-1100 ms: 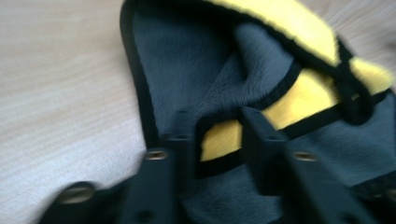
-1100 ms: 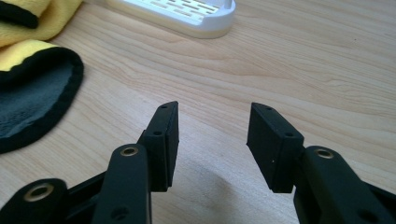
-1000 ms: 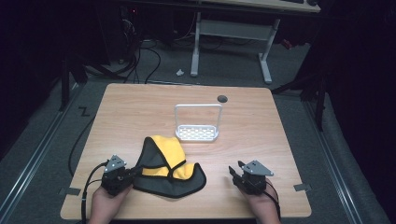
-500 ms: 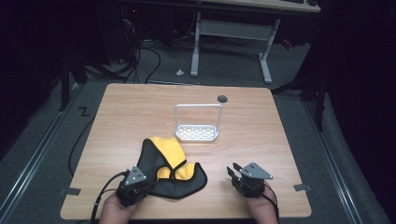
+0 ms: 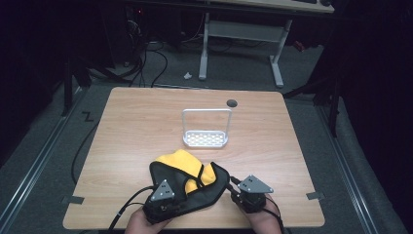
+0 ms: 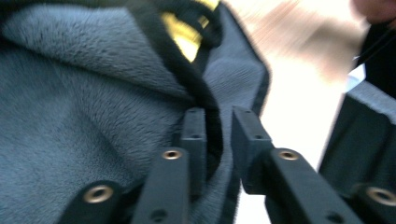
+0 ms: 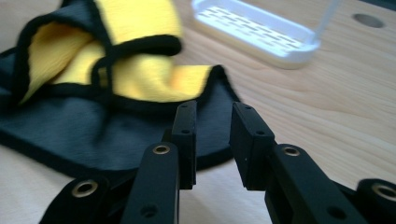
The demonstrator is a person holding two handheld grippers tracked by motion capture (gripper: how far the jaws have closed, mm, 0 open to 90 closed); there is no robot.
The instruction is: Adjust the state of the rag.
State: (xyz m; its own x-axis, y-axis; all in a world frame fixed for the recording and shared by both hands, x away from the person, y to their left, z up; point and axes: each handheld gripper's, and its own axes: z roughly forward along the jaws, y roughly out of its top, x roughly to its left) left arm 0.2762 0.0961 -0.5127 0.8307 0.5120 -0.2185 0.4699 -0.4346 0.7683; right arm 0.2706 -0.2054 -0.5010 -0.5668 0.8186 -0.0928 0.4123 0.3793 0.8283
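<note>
The wooden table [image 5: 146, 126] has a pale, fine-grained top, rounded corners and a small dark round hole [image 5: 232, 103] near its far edge. On its near half lies a crumpled cloth [image 5: 192, 183], black and fleecy on one face, bright yellow on the other, bound all round with a black hem. Its long axis runs from the near left up toward the right, and the yellow folds bunch at the far side, toward the table's middle. Just beyond it, apart from it, stands a white plastic tray [image 5: 205, 140] with a slotted floor and a tall thin hoop handle; nothing lies in the tray.

The left gripper [image 6: 212, 135] sits at the cloth's near-left corner; its black jaws, studded with brass rivets, are nearly together with a fold of the fleecy fabric and its hem pinched between them. The right gripper [image 7: 212, 135] rests at the cloth's right edge, its jaws parted a little, the black edge lying just ahead of and below them, gripping nothing.
</note>
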